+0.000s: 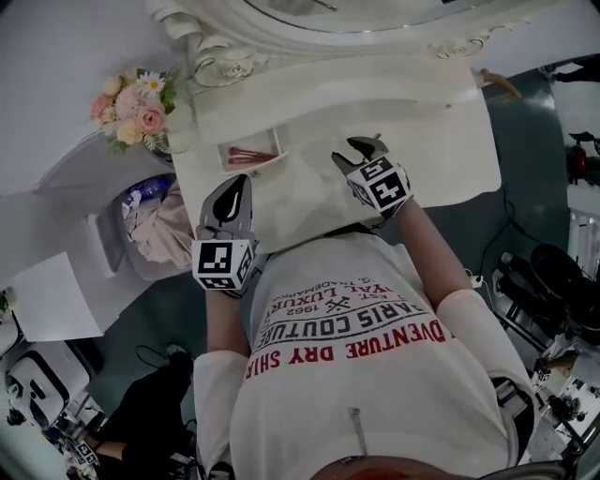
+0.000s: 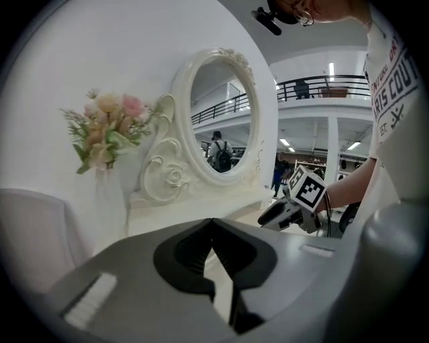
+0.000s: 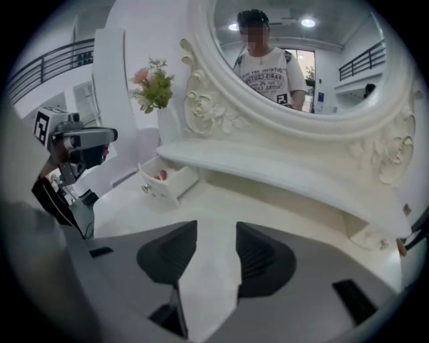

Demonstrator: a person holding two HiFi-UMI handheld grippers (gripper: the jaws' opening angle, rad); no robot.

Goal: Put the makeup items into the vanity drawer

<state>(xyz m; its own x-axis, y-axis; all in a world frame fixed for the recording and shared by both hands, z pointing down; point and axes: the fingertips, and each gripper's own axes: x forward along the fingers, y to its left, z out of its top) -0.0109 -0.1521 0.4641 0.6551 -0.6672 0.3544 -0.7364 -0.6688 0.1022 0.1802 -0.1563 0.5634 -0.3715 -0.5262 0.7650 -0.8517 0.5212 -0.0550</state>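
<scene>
The small vanity drawer (image 1: pixel 251 150) stands pulled out at the table's back left, with red and pink makeup items (image 1: pixel 246 156) lying in it. The right gripper view shows the same drawer (image 3: pixel 167 181) and a red item (image 3: pixel 161 175) inside. My left gripper (image 1: pixel 242 180) hovers at the table's front left edge, just in front of the drawer, jaws shut and empty. My right gripper (image 1: pixel 354 150) is over the middle of the white tabletop (image 1: pixel 309 202), open, with only bare table between its pads (image 3: pixel 261 258).
An oval mirror (image 1: pixel 328 9) in an ornate white frame rises behind a raised shelf (image 3: pixel 281 171). A bouquet of pink flowers (image 1: pixel 131 108) stands at the back left corner. A bin with pink cloth (image 1: pixel 155 225) sits on the floor left of the table.
</scene>
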